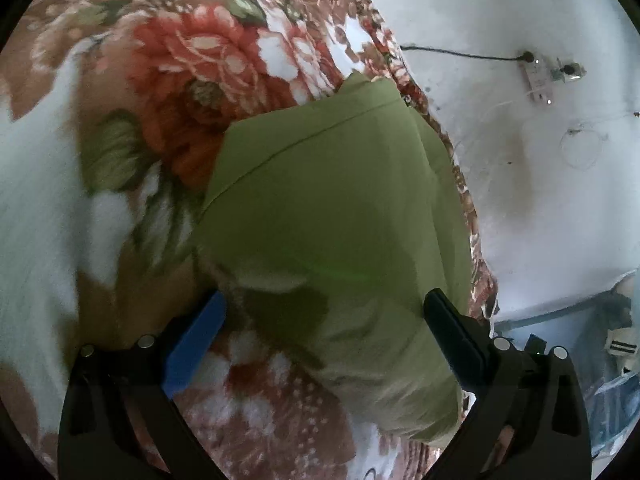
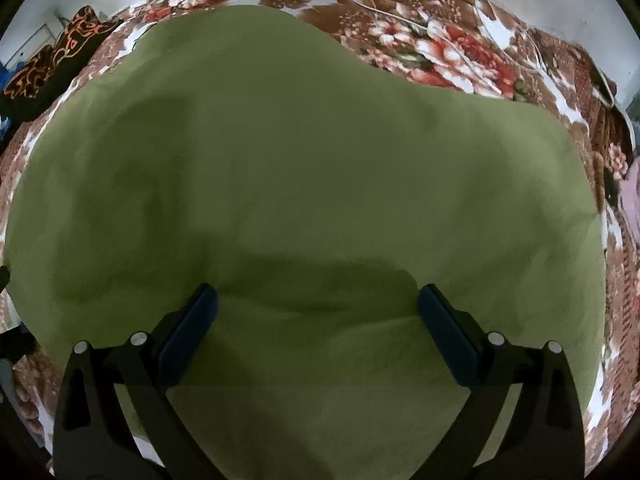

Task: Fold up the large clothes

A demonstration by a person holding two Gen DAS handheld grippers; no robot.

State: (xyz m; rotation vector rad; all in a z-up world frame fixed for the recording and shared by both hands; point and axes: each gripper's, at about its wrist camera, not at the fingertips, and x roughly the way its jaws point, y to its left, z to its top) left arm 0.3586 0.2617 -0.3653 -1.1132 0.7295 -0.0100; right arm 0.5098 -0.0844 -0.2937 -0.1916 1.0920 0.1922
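An olive-green garment (image 1: 332, 216) lies folded on a floral bed cover (image 1: 180, 80), near the bed's right edge. My left gripper (image 1: 324, 312) is open just above the garment's near part, holding nothing. In the right wrist view the same green garment (image 2: 304, 168) fills most of the frame, spread flat on the floral cover (image 2: 440, 48). My right gripper (image 2: 316, 304) is open right over the cloth, its jaws wide apart and empty.
A white wall with a power strip and cables (image 1: 540, 72) is beyond the bed's edge. A dark patterned cloth (image 2: 52, 64) lies at the bed's far left. A thin white cord (image 2: 400, 16) runs across the cover. A pink cloth (image 2: 630, 200) shows at the right.
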